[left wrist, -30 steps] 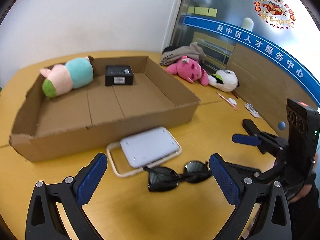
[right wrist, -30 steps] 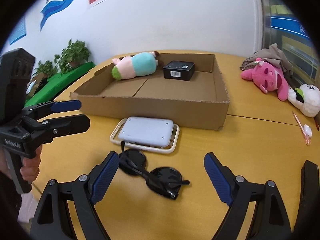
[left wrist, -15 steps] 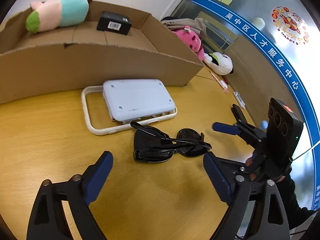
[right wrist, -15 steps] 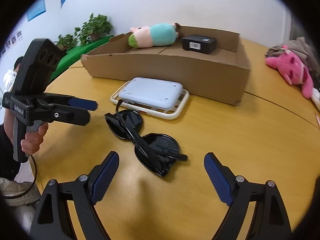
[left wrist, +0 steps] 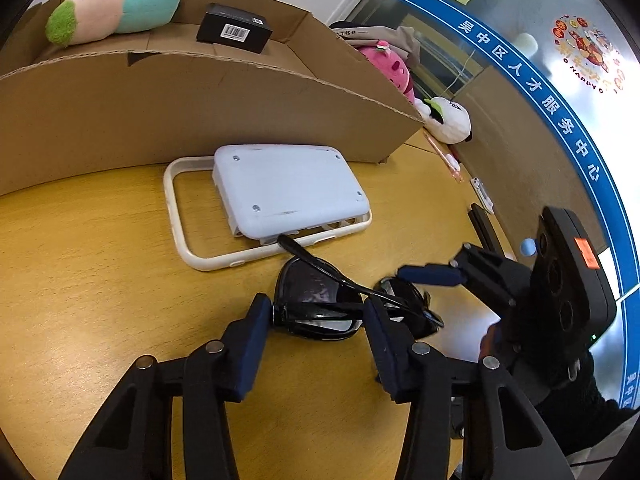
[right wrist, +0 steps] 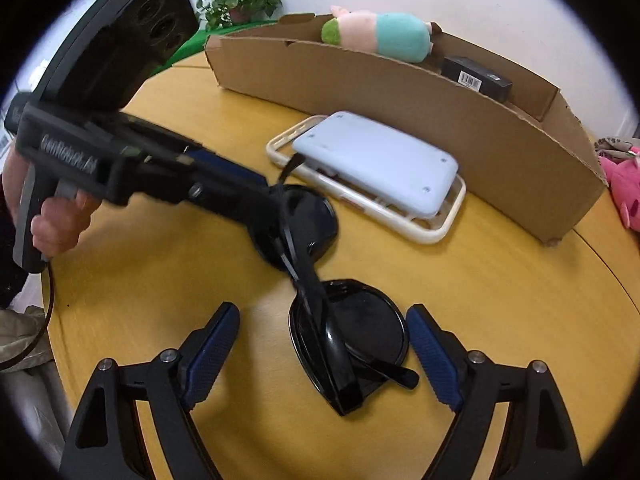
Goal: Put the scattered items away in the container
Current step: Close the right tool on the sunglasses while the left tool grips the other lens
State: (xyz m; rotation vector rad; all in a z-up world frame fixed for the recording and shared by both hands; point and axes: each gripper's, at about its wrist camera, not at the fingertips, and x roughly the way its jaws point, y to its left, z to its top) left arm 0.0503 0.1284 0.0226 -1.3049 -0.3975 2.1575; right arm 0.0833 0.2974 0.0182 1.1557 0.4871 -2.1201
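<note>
Folded black sunglasses (left wrist: pixel 320 304) lie on the yellow table; they also show in the right wrist view (right wrist: pixel 344 344). My left gripper (left wrist: pixel 316 312) has its blue pads against one lens, closed around it. My right gripper (right wrist: pixel 324 332) is open, its pads either side of the other lens without touching. The cardboard box (left wrist: pixel 200 96) stands behind, also seen in the right wrist view (right wrist: pixel 400 92), holding a plush pig (left wrist: pixel 116 4) and a black carton (left wrist: pixel 234 28).
A pale blue device (left wrist: pixel 284 188) rests on a white frame (left wrist: pixel 180 216) between the sunglasses and the box. A pink plush (left wrist: pixel 388 68) and a panda plush (left wrist: pixel 448 120) lie right of the box. Potted plants (right wrist: pixel 240 0) stand beyond the table.
Both grippers dropped low and moved in on the sunglasses. My left gripper narrowed from wide open onto one lens. My right gripper narrowed a little around the other lens.
</note>
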